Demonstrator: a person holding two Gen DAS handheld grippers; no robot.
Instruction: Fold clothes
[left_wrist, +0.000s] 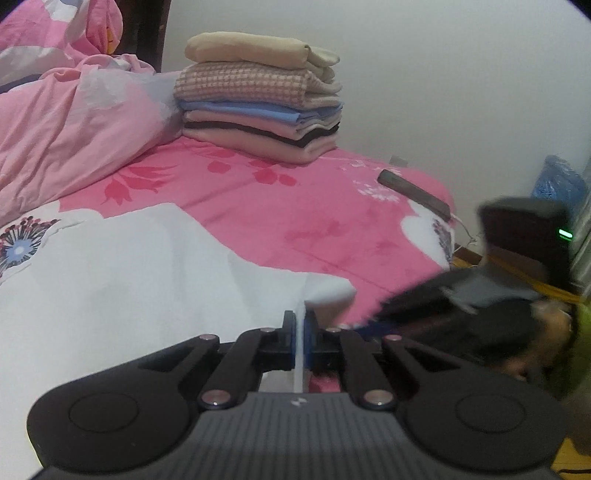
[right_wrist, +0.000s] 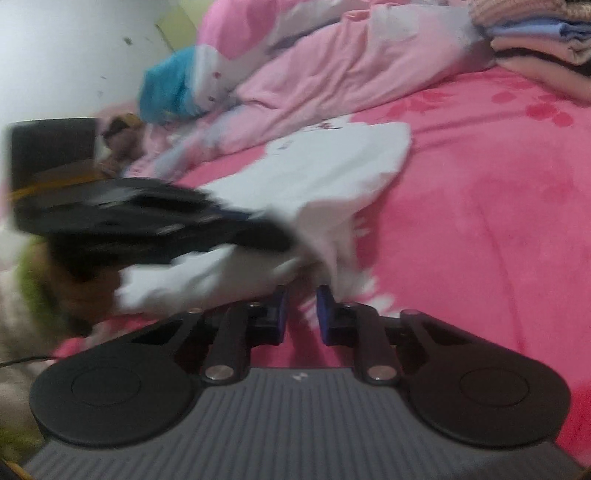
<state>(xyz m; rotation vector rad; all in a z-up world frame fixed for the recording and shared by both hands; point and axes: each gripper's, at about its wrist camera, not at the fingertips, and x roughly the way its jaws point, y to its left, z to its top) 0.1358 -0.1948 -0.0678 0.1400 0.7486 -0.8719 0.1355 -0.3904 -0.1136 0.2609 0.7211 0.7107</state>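
Note:
A white garment (left_wrist: 122, 266) lies spread on the pink bed sheet (left_wrist: 295, 206). My left gripper (left_wrist: 302, 325) is shut on the garment's near edge, with a thin fold of white cloth between its blue pads. In the right wrist view the same white garment (right_wrist: 317, 173) lies ahead, and the left gripper (right_wrist: 147, 218) shows blurred at the left, gripping its edge. My right gripper (right_wrist: 301, 306) is open with a small gap between its blue pads, just in front of the garment's hanging corner, holding nothing. The right gripper also shows blurred in the left wrist view (left_wrist: 461, 314).
A stack of several folded clothes (left_wrist: 258, 96) stands at the far side of the bed by the wall. A rumpled pink quilt (left_wrist: 62, 122) fills the left. A dark flat remote-like object (left_wrist: 413, 192) lies near the bed's right edge. A blue bundle (right_wrist: 170, 88) rests by the quilt.

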